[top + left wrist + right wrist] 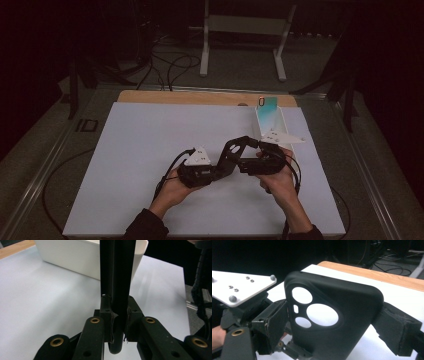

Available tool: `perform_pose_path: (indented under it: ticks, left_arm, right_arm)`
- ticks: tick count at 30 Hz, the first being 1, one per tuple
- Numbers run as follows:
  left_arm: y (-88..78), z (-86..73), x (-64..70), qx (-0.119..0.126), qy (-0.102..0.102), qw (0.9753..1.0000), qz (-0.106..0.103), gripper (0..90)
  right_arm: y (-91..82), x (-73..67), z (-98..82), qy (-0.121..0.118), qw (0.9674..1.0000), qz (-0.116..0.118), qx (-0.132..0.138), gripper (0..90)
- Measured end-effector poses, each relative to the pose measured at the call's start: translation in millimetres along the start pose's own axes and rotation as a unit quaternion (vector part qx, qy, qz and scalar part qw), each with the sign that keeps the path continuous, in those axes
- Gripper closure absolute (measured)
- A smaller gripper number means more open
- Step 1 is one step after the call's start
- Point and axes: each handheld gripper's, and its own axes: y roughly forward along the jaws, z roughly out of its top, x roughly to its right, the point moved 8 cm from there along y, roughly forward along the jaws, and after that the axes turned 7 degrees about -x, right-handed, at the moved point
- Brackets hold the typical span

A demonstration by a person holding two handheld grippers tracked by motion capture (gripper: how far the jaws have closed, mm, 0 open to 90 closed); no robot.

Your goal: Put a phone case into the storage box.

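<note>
The left claw [235,150] and right claw [250,145] meet over the middle of the white counter [140,150] in the high view, a black phone case [239,144] between them; a white tray [270,122] stands near the far right edge. In the left gripper view, the left claw [116,307] is clamped narrow on the case's edge [117,277], the tray [75,257] behind. In the right gripper view, the right claw [332,325] stands wide, pads [398,330] beside the case [337,315], whether touching I cannot tell.
</note>
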Motion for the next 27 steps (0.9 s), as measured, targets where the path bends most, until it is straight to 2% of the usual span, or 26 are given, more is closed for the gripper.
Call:
perform_pose_path:
  ticks: [14, 27]
  left_arm:
    - [6.1, 0.1, 3.3, 0.000, -0.008, 1.0000, -0.004, 80.5]
    - [8.1, -0.5, 4.3, -0.001, -0.012, 0.9999, -0.007, 80.3]
  right_arm:
    - [10.9, -8.7, 9.9, 0.013, 0.9995, -0.025, 0.015, 12.0]
    - [13.2, -13.0, 10.7, -0.004, 0.9988, -0.047, 0.010, 13.3]
